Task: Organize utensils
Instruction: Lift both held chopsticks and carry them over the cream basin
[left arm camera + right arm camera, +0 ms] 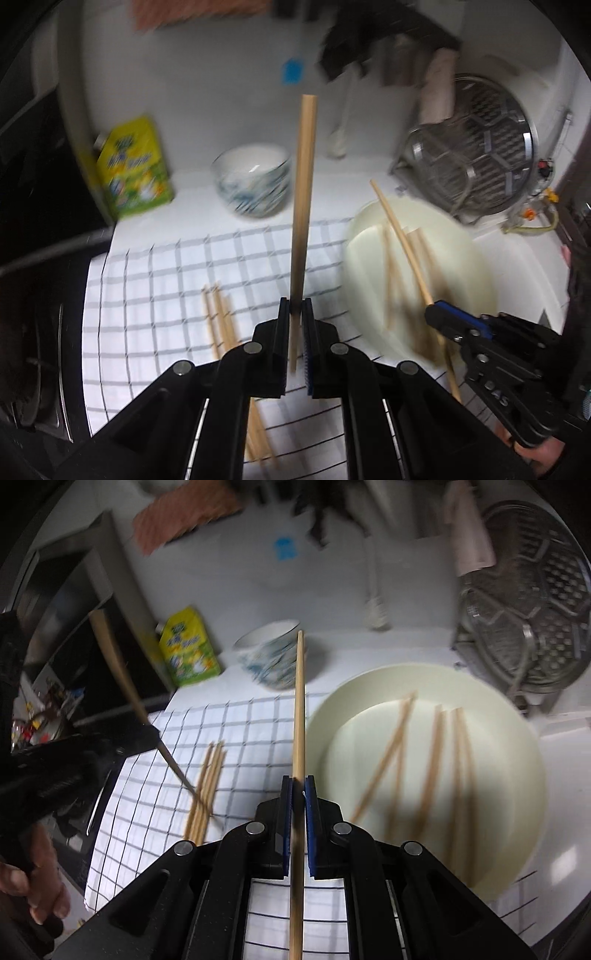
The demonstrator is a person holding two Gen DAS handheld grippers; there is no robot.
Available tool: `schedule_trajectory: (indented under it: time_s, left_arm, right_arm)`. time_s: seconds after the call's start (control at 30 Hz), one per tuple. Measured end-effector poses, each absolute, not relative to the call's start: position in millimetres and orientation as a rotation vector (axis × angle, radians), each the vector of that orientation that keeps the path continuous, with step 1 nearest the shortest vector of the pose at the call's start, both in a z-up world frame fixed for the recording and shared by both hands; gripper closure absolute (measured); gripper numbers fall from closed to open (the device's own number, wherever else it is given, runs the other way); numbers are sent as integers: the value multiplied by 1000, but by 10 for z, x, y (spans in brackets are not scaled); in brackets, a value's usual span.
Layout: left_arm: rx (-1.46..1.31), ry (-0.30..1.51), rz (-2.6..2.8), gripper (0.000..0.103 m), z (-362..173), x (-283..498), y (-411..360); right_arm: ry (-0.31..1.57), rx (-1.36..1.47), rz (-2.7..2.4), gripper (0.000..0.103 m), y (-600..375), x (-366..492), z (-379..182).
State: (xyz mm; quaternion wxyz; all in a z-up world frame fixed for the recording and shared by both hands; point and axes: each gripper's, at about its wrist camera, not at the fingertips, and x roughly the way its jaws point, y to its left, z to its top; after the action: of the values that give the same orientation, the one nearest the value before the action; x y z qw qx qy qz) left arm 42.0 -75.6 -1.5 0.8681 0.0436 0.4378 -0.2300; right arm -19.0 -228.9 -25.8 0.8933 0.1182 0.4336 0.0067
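Left wrist view shows a checked cloth (155, 280), a smooth round cream plate (465, 258) with loose wooden chopsticks (391, 288), and the left gripper (295, 306) clamping one pale round chopstick (303, 177). Only the right wrist view shows the right gripper (298, 784) pinching a thin chopstick (299, 709) up close.

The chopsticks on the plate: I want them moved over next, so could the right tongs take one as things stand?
Probably not yet. The right tongs are shut on a chopstick already; otherwise the chopsticks on the plate lie uncovered.
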Motion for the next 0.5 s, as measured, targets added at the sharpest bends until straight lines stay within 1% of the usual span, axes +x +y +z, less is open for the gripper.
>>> schedule_trajectory:
  time_s: [0.1,0.33,0.4,0.5]
  left_arm:
    - [95,899,-544,96,178,383,-1064]
    - [113,845,-666,96,442,314,-1744]
    - [146,840,-677,96,407,322,-1960]
    - [186,887,-686,96,181,421,-2314]
  right_arm:
    - [871,287,-21,96,-2627,-253,-178]
    - [842,334,-105,96,-3274,-417,-149]
    - [847,349,-115,96,-3396,-412,-204]
    - [876,373,-127,96,-3548,-399,-350]
